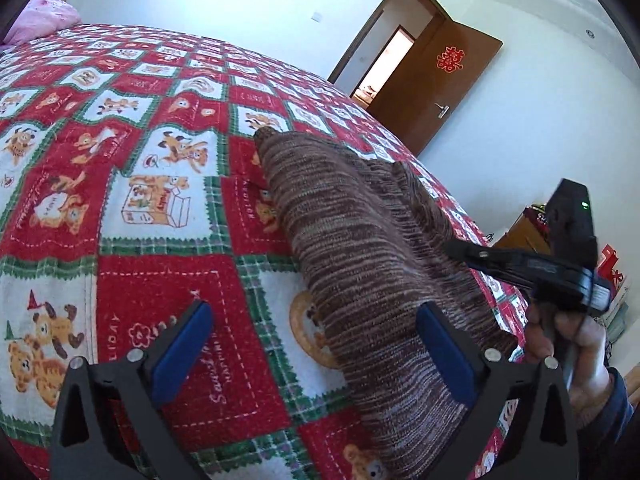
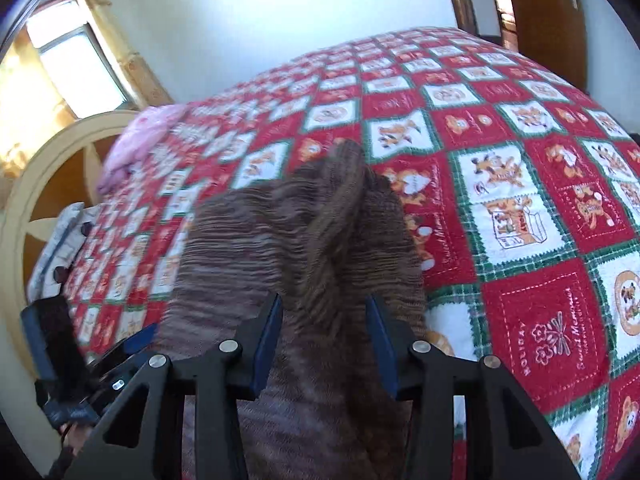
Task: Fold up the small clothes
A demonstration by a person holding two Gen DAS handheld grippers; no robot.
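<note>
Left wrist alone shows an open door (image 1: 436, 76).

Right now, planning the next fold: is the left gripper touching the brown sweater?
Cannot tell. In the left wrist view, one finger of the open left gripper overlaps the brown sweater, but neither contact nor a gap shows plainly.

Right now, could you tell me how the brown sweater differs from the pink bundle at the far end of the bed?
The brown sweater is a striped knit; the pink bundle looks plain and smoother. The sweater lies stretched out long with a raised ridge, close to the cameras; the pink bundle sits bunched in a heap by the headboard. Both rest on the red checked bedspread.
</note>
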